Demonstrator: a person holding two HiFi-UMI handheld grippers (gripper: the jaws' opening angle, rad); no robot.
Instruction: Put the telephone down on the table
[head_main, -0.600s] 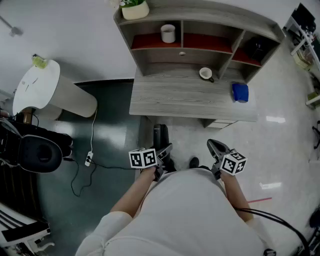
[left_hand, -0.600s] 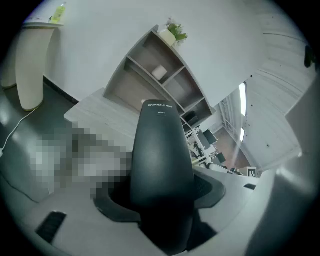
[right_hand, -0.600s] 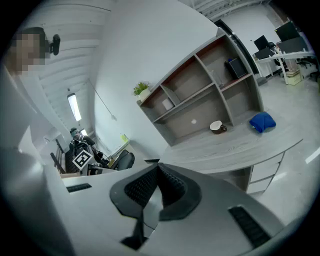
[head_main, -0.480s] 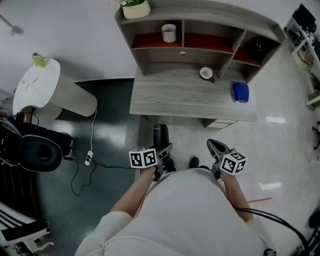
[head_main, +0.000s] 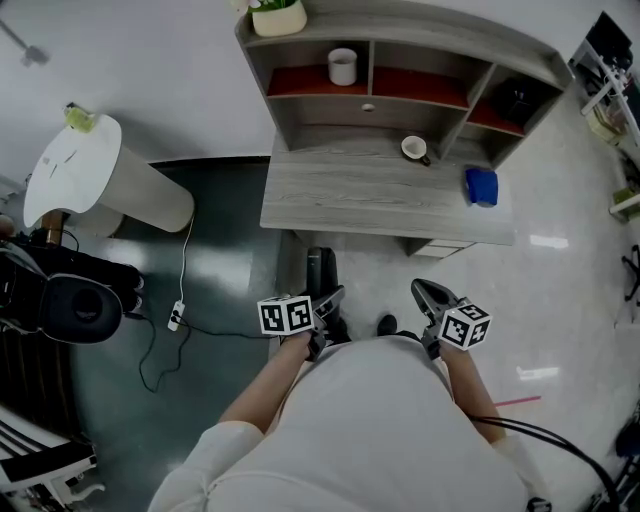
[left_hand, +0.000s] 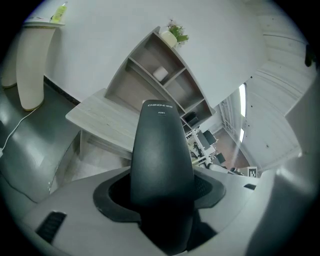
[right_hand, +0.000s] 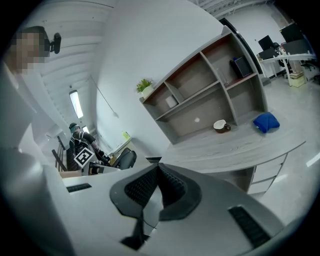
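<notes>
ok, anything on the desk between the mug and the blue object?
Nothing: that stretch of the desk is bare wood between the mug and the blue object. The head view shows it, the right gripper view too.

Black telephone handset (left_hand: 161, 150), clamped upright in my left tool (head_main: 330, 300), hangs over the floor, short of the grey wood-grain tabletop (head_main: 380, 195).

Against white wall (head_main: 150, 60): grey wood table (head_main: 380, 205) with shelf unit (head_main: 440, 30); pale glossy floor (head_main: 560, 300) right; dark green floor (head_main: 225, 270) left; white pedestal (head_main: 100, 180) beside.
</notes>
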